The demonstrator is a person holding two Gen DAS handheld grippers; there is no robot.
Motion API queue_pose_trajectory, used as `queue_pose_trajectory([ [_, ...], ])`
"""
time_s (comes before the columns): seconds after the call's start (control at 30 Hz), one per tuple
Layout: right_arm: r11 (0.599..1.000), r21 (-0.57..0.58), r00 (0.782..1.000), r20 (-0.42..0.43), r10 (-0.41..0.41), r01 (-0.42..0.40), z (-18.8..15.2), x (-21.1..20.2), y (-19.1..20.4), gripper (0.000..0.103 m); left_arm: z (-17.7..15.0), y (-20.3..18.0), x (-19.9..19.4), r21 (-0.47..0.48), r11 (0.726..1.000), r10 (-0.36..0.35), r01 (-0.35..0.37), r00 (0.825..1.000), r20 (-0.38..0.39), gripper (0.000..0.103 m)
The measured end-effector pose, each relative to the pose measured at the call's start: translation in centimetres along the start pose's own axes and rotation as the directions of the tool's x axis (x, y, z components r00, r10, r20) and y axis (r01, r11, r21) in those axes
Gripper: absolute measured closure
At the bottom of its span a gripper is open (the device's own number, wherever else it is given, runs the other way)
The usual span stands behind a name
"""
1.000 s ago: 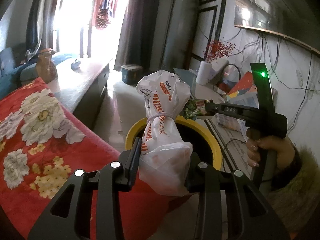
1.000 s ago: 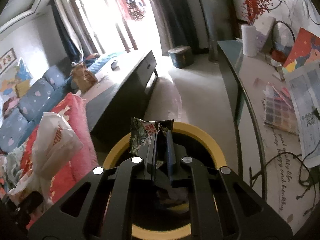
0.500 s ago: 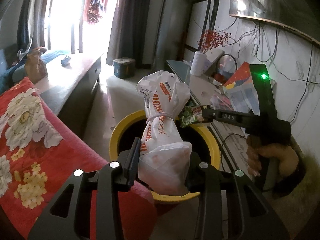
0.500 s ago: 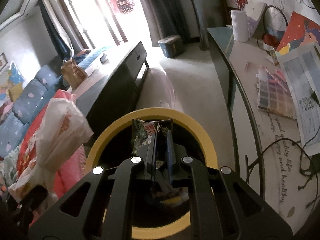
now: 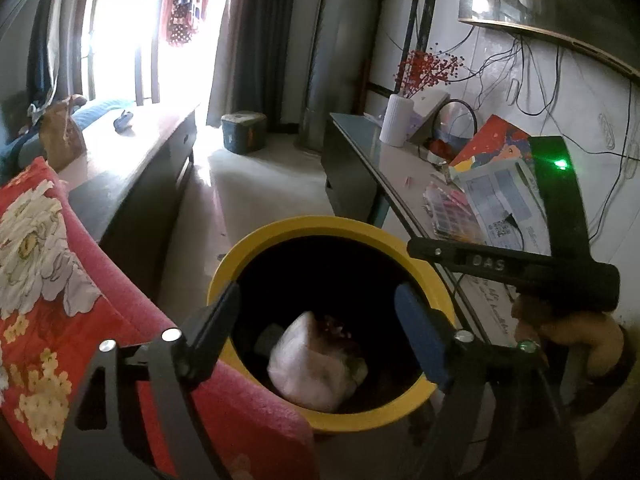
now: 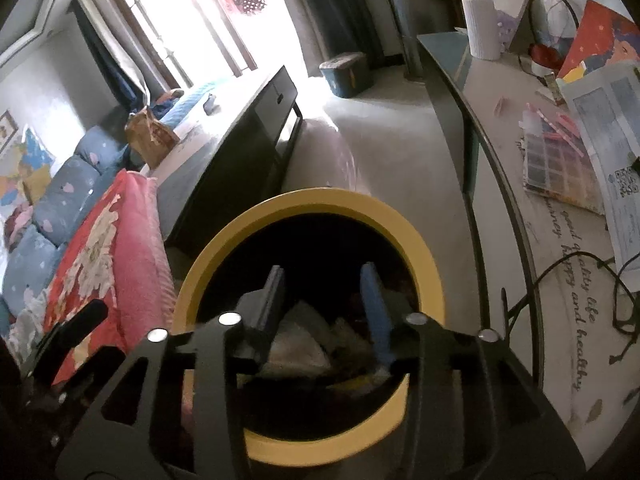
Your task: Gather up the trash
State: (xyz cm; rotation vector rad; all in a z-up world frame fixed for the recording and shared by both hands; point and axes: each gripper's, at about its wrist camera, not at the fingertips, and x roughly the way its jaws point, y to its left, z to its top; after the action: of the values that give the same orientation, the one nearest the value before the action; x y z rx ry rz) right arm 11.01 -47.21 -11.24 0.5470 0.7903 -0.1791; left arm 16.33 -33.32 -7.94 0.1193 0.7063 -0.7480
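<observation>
bin [image 5: 256, 240]: matt plastic | bag [image 5: 312, 364]: thin crinkly plastic | blanket [image 5: 52, 280]: fuzzy cloth

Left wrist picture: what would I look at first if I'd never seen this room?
The big yellow bin in the middle, with a white bag of trash lying down inside it. The left gripper hangs over its mouth, jaws opening with nothing between them. To the left lies a bright red flowered blanket, and sunlight glares through the window at the back.
</observation>
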Motion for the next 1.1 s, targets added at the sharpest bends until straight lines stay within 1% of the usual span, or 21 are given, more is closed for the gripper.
queue_pose_trajectory([
  [0.03, 1.0, -0.001, 1.0, 0.005, 0.001, -0.001, 0.0, -0.4, 0.1, 0.066, 0.0, 0.1, -0.1, -0.002, 1.0, 0.003, -0.003, 1.0, 0.002, 0.018],
  [0.07, 1.0, -0.004, 1.0, 0.011, 0.004, -0.004, -0.1, -0.8, 0.2, 0.06, 0.1, 0.2, -0.3, -0.005, 1.0, 0.013, -0.013, 1.0, 0.007, 0.014],
  [0.1, 1.0, -0.007, 1.0, 0.016, 0.008, -0.008, -0.2, -1.1, 0.4, 0.057, 0.1, 0.3, -0.5, -0.008, 1.0, 0.017, -0.017, 1.0, 0.009, 0.008],
  [0.17, 1.0, -0.01, 0.999, 0.033, 0.025, -0.025, -0.5, -2.1, 0.9, 0.042, -0.1, 0.7, -1.2, -0.017, 0.999, 0.033, -0.033, 0.999, 0.018, 0.008],
  [0.2, 0.999, -0.013, 0.998, 0.045, 0.036, -0.036, -0.8, -2.6, 1.3, 0.039, -0.1, 0.9, -1.6, -0.021, 0.999, 0.044, -0.044, 0.999, 0.022, 0.007],
  [0.27, 0.997, -0.041, 0.996, 0.067, 0.062, -0.06, -1.3, -3.8, 2.5, 0.026, -0.5, 1.6, -2.6, -0.039, 0.996, 0.085, -0.084, 0.996, 0.031, 0.007],
  [0.3, 0.996, -0.058, 0.995, 0.078, 0.066, -0.061, -1.6, -4.3, 3.0, 0.023, -0.6, 2.0, -3.1, -0.052, 0.994, 0.1, -0.098, 0.994, 0.033, 0.007],
  [0.37, 0.994, -0.091, 0.991, 0.121, 0.063, -0.052, -2.2, -5.6, 4.5, 0.014, -0.8, 2.7, -4.2, -0.079, 0.989, 0.126, -0.123, 0.991, 0.041, 0.007],
  [0.4, 0.993, -0.103, 0.988, 0.139, 0.071, -0.057, -2.4, -6.2, 5.0, 0.012, -0.9, 3.2, -5.0, -0.09, 0.986, 0.145, -0.14, 0.988, 0.048, 0.007],
  [0.53, 0.984, -0.166, 0.976, 0.196, 0.095, -0.062, -3.1, -8.0, 7.3, 0.011, -1.7, 4.6, -8.0, -0.128, 0.972, 0.208, -0.197, 0.975, 0.077, 0.007],
  [0.63, 0.979, -0.195, 0.96, 0.254, 0.114, -0.065, -4.0, -9.2, 8.9, 0.011, -2.5, 5.5, -10.3, -0.151, 0.961, 0.247, -0.231, 0.964, 0.096, 0.007],
  [0.7, 0.975, -0.213, 0.948, 0.291, 0.129, -0.067, -4.7, -9.9, 9.7, 0.011, -3.1, 6.1, -12.2, -0.164, 0.949, 0.29, -0.27, 0.951, 0.112, 0.007],
  [0.73, 0.972, -0.226, 0.938, 0.321, 0.134, -0.062, -5.3, -10.4, 10.2, 0.011, -3.3, 6.2, -12.8, -0.17, 0.945, 0.303, -0.281, 0.946, 0.118, 0.007],
  [0.8, 0.964, -0.26, 0.915, 0.374, 0.151, -0.053, -6.2, -11.1, 11.2, 0.011, -4.2, 6.7, -14.7, -0.186, 0.931, 0.34, -0.313, 0.931, 0.135, 0.007],
  [0.83, 0.96, -0.276, 0.904, 0.398, 0.159, -0.047, -6.6, -11.5, 11.7, 0.011, -4.4, 7.0, -15.2, -0.191, 0.928, 0.348, -0.319, 0.927, 0.14, 0.007],
  [0.93, 0.948, -0.315, 0.873, 0.449, 0.19, -0.044, -8.2, -12.4, 13.2, 0.011, -5.9, 7.6, -17.7, -0.223, 0.908, 0.395, -0.356, 0.904, 0.165, 0.006],
  [1.03, 0.928, -0.371, 0.856, 0.466, 0.223, -0.04, -9.5, -12.9, 14.6, 0.011, -7.0, 7.9, -19.5, -0.245, 0.893, 0.425, -0.377, 0.886, 0.186, 0.006],
  [1.07, 0.921, -0.388, 0.853, 0.47, 0.229, -0.033, -9.9, -13.0, 15.1, 0.011, -7.5, 7.8, -20.3, -0.254, 0.882, 0.448, -0.396, 0.873, 0.195, 0.006],
  [1.1, 0.915, -0.404, 0.85, 0.473, 0.234, -0.027, -10.2, -13.2, 15.5, 0.011, -7.9, 7.8, -20.7, -0.259, 0.876, 0.462, -0.407, 0.864, 0.203, 0.006],
])
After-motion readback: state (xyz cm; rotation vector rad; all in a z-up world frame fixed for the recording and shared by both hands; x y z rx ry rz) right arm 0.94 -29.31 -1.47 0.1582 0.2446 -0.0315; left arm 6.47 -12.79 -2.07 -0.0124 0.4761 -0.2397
